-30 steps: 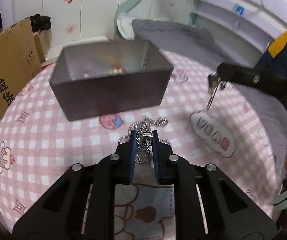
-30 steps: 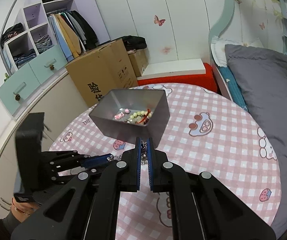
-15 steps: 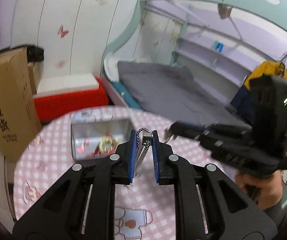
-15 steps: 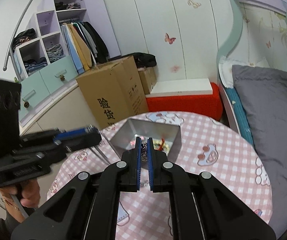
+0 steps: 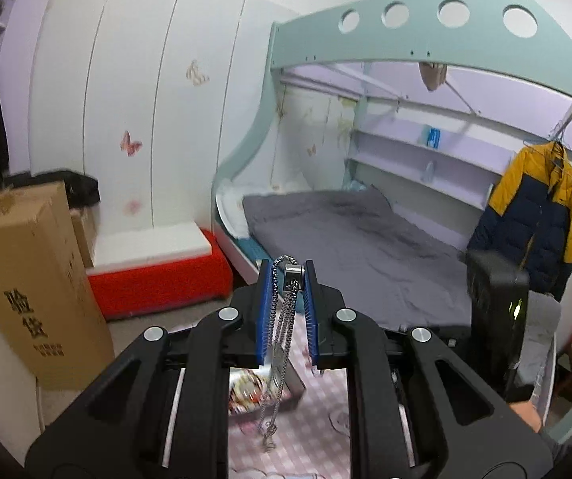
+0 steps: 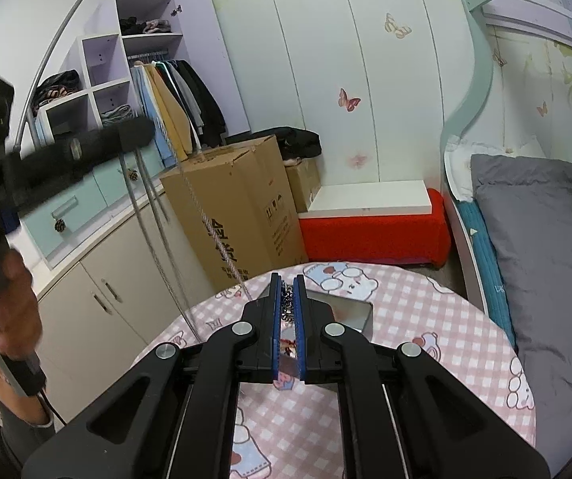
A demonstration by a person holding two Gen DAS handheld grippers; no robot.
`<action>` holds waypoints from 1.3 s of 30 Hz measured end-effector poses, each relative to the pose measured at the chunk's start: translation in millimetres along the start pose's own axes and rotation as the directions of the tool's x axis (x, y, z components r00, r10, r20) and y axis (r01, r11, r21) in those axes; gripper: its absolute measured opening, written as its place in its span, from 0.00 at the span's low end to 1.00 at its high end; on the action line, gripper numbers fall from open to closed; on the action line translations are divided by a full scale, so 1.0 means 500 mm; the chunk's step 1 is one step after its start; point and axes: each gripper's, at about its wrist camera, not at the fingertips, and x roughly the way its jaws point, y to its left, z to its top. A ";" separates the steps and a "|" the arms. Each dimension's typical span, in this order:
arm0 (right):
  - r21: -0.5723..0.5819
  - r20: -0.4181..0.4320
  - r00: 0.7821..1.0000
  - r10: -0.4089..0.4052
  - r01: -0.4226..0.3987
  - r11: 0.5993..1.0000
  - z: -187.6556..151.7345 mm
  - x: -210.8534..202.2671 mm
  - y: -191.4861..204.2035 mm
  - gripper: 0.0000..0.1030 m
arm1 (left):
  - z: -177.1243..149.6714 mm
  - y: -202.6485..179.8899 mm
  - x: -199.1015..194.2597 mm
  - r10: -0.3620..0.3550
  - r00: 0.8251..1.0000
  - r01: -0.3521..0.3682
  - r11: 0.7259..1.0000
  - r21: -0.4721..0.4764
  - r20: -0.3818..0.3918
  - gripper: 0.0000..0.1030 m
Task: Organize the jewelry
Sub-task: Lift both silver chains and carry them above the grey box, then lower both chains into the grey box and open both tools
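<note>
Both grippers have risen: left gripper (image 5: pixel 289 275) clenches a silver chain (image 5: pixel 280 339) hanging straight down over the metal box (image 6: pixel 350 311); right gripper (image 6: pixel 287 293) pinches another chain piece above it.

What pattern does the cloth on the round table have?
The tablecloth has pink and white checks with cartoon figures, clearest in the right wrist view.

Left tool (image 5: pixel 288 279) raised well above the worktop (image 5: pixel 310 435), blue pads clamped on the metal clasp of a silver chain necklace (image 5: pixel 282 319). Chain hangs slack between the fingers, loose end dangling over the pink checked cloth beside a grey metal box (image 5: pixel 292 393). Blurred colourful jewelry (image 5: pixel 246 393) lies inside the box.
</note>
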 end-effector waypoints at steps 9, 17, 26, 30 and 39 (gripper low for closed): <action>0.000 -0.005 1.000 0.016 -0.016 1.000 0.014 0.036 -0.010 0.04 | 0.038 0.022 0.031 0.008 1.000 -0.009 1.000 0.004 0.026 0.14; 0.022 -0.047 0.999 0.020 -0.019 1.000 -0.003 0.079 -0.031 0.04 | -0.039 0.052 0.139 0.021 0.994 -0.025 0.999 -0.033 -0.107 0.15; 0.048 -0.092 0.996 0.019 -0.015 0.999 -0.032 0.115 -0.051 0.04 | -0.141 0.074 0.237 0.067 0.965 -0.082 0.995 -0.051 -0.252 0.15; 0.056 -0.106 0.994 0.019 -0.013 0.998 -0.038 0.126 -0.055 0.04 | -0.164 0.082 0.256 0.078 0.954 -0.098 0.994 -0.054 -0.288 0.15; 0.071 -0.136 0.991 0.012 -0.003 0.998 -0.045 0.156 -0.067 0.05 | -0.204 0.114 0.275 0.107 0.931 -0.148 0.985 -0.093 -0.349 0.63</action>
